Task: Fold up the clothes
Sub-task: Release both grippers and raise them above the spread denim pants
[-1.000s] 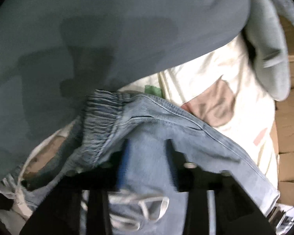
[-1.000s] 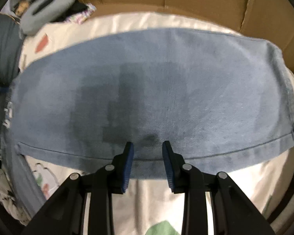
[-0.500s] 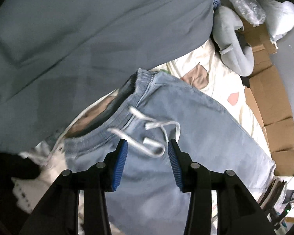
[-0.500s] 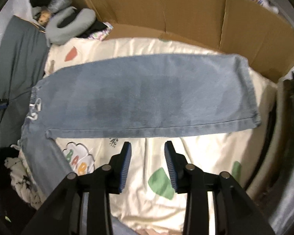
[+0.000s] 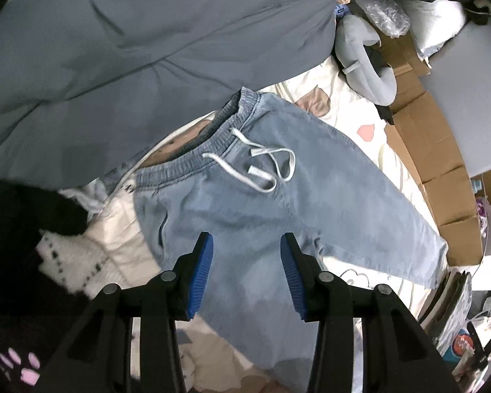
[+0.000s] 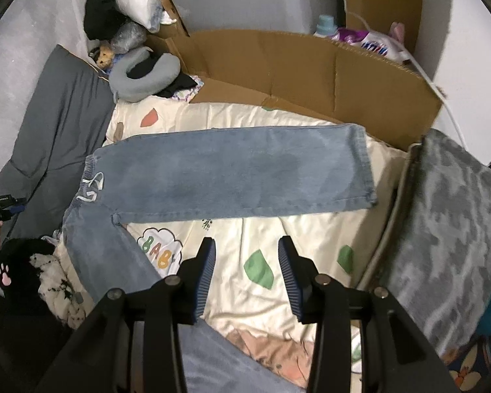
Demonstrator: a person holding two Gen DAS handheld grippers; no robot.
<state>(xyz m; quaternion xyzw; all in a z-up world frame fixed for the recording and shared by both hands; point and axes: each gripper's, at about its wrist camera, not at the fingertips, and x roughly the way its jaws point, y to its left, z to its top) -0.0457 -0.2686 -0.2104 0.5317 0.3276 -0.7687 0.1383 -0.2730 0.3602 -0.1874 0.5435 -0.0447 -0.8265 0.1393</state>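
Light blue jeans (image 6: 229, 177) lie on a cream printed sheet (image 6: 311, 235). One leg is spread flat across it, with the hem to the right. The other leg (image 6: 108, 255) bends down toward the near left. In the left wrist view the elastic waistband (image 5: 212, 144) and white drawstring (image 5: 262, 167) show above my left gripper (image 5: 245, 239). That gripper hangs open over the jeans' (image 5: 311, 196) hip area with nothing between its fingers. My right gripper (image 6: 246, 242) hovers open high over the sheet, in front of the flat leg, and holds nothing.
A grey duvet (image 5: 131, 49) borders the waistband side. Cardboard walls (image 6: 311, 72) stand behind the sheet, with a grey neck pillow (image 6: 140, 78) at the far left corner. A grey patterned blanket (image 6: 448, 229) lies at the right. Black and white garments (image 6: 49, 278) are piled at the near left.
My left gripper let go of the denim it pinched and rose back from the waistband. My right gripper lifted well away from the flat leg, its jaws a little wider.
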